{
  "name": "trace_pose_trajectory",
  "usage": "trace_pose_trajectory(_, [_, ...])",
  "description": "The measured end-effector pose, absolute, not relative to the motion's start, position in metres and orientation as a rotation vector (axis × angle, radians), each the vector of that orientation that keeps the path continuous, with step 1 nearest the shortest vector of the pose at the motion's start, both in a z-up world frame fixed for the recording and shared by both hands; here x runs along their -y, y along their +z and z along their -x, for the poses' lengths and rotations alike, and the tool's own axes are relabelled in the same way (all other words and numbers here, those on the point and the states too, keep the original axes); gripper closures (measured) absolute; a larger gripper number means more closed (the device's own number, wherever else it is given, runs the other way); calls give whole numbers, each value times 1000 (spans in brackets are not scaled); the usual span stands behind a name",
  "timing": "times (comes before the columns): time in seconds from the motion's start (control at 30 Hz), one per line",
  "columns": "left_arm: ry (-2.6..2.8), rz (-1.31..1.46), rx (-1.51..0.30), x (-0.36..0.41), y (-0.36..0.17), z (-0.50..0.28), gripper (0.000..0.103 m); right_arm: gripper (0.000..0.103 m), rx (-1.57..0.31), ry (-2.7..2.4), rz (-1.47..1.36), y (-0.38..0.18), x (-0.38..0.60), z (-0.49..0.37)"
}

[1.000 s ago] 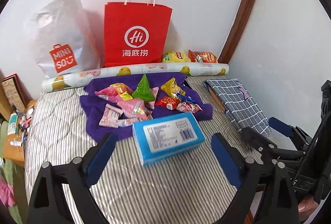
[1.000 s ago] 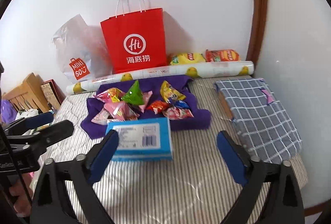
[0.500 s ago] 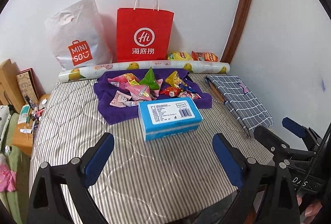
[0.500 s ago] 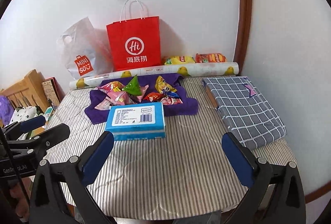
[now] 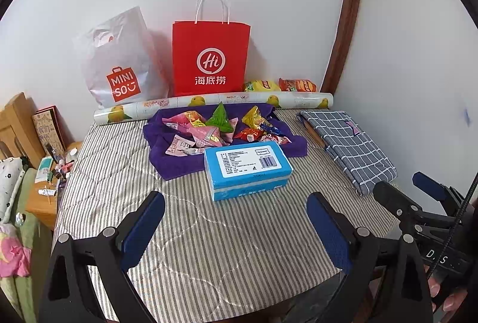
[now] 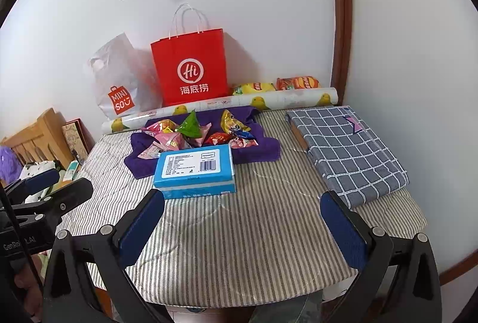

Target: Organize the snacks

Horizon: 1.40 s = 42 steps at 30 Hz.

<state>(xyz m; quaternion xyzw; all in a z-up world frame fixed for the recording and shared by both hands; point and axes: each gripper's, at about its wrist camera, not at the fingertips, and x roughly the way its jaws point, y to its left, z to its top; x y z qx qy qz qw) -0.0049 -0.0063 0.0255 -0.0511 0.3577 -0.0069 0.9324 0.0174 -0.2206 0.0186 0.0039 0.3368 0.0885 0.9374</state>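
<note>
From left wrist: left gripper (image 5: 236, 226) jaws wide, empty, over bare striped table (image 5: 209, 248) short of blue box (image 5: 248, 169). From right wrist: right gripper (image 6: 243, 223) fully spread, empty; snacks (image 6: 197, 133) on purple cloth (image 6: 263, 148) behind box, clear table between.

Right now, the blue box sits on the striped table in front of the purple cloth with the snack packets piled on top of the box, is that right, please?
Not quite. The snack packets lie on the purple cloth, not on the blue box, whose top is bare. The rest holds: the box sits on the striped table in front of the cloth. The left wrist view shows it.
</note>
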Motion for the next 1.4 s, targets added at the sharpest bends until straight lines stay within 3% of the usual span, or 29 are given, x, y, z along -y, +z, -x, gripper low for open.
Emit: trace_pose_trajectory(1.4, [-23,97,-727,11,25,7,7,1,-665,173,-16,24,227,-6])
